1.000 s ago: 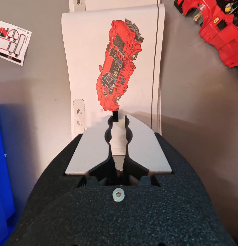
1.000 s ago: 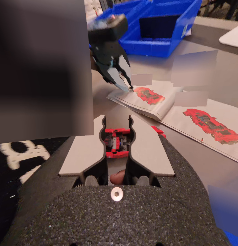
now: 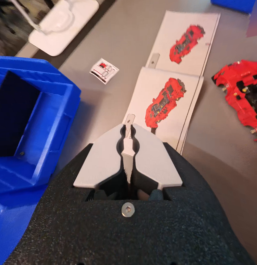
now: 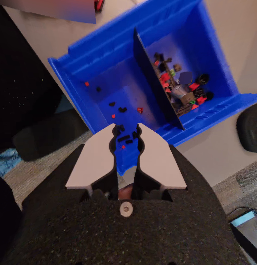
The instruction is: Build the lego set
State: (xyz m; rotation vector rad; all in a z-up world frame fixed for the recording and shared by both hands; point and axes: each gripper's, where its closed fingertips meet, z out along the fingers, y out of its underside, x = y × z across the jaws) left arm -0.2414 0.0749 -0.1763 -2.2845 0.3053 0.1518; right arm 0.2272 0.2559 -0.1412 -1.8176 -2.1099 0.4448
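The left gripper, fingers nearly pressed together and pinching nothing visible, is hovering over the booklet; the red car is lying well to its right. The right gripper, fingers spread, is hanging over the bin, with loose bricks showing between its tips.

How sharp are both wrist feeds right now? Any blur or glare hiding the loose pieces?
Left wrist view: motion-smeared, instruction booklet and red car model soft. Right wrist view: blue bin edges smeared, loose pieces distinguishable by colour only; wide-angle bending at the borders; no glare.
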